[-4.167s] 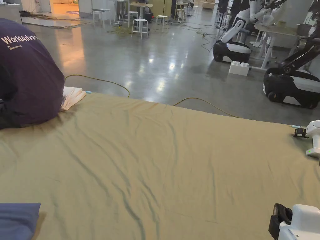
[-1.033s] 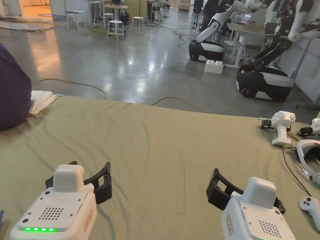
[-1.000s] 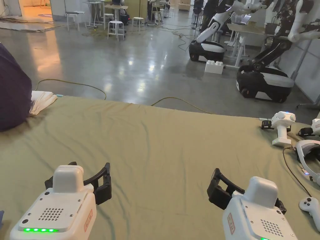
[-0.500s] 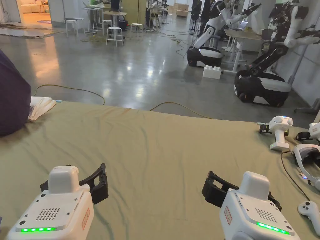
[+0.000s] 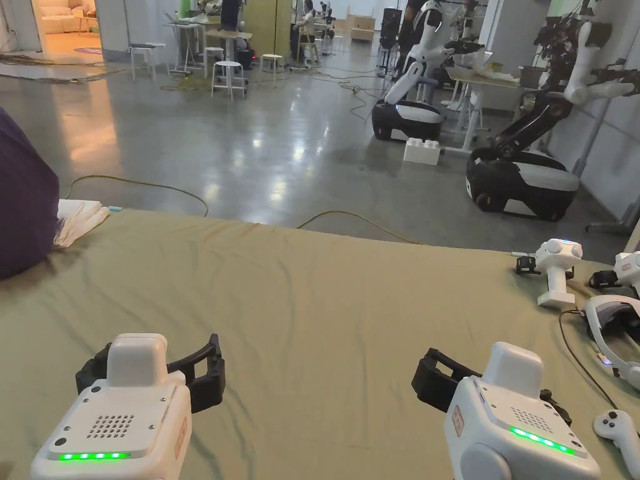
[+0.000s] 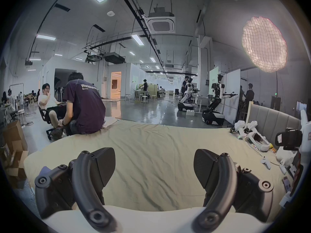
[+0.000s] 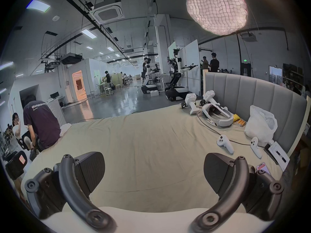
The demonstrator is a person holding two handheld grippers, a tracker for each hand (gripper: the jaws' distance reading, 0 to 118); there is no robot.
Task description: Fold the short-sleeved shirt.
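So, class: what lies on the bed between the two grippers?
Just bare, wrinkled green sheet, seen in the head view between the left gripper and the right gripper.

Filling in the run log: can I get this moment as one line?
left hand-held gripper: open, over bed sheet | right hand-held gripper: open, over sheet | nothing held | folding not begun

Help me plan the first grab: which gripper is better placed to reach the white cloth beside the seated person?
Left, probably. The white cloth lies at the far left edge of the bed beside the seated person; the left gripper, open, is on that side, while the right gripper would have to cross.
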